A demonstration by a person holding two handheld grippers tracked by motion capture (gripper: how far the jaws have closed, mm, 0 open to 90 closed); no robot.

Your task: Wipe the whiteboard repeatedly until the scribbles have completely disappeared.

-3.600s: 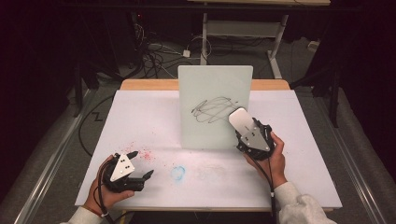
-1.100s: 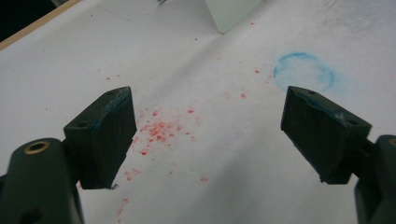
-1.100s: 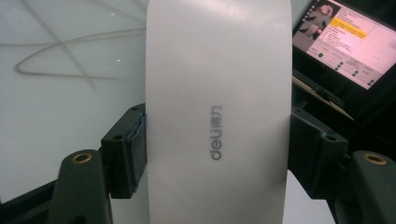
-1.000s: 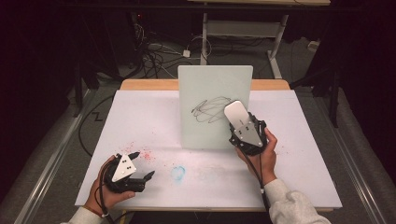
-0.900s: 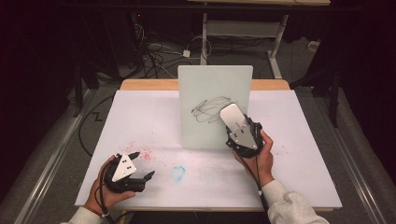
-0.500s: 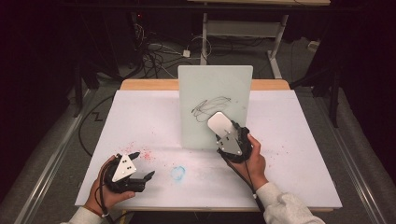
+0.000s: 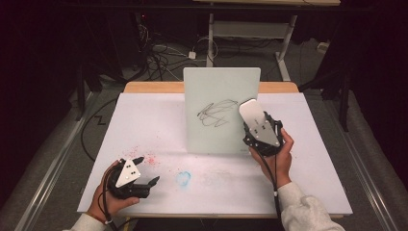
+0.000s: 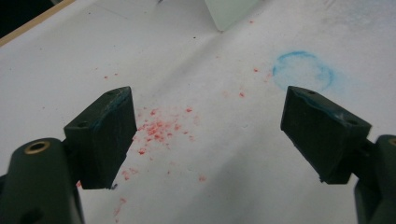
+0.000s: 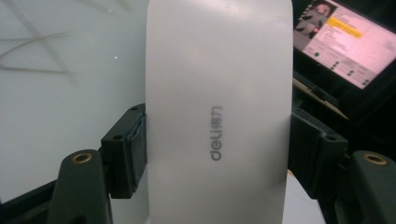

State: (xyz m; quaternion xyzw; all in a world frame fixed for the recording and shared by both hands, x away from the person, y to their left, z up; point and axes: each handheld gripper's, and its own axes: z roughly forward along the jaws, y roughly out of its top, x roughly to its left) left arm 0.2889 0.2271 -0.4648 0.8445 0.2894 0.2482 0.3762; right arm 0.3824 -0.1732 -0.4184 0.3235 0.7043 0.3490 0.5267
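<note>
1. Eraser (image 7: 253, 118), white and oblong, sits clamped between the jaws of our right tool (image 7: 262, 134), at the right edge of the upright whiteboard (image 7: 221, 109).
2. Whiteboard carries a black scribble (image 7: 216, 112) just left of the eraser.
3. Our left tool (image 7: 131, 177) rests low over the desk (image 7: 159, 120), jaws apart and empty.
4. Red specks (image 8: 159, 130) and a blue ring (image 8: 303, 70) mark the desk beneath it.

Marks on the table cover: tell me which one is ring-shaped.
The blue chalky smudge near the front edge forms a ring with a paler centre. The red specks beside it are scattered dots, and the black scribble is on the upright whiteboard.
</note>
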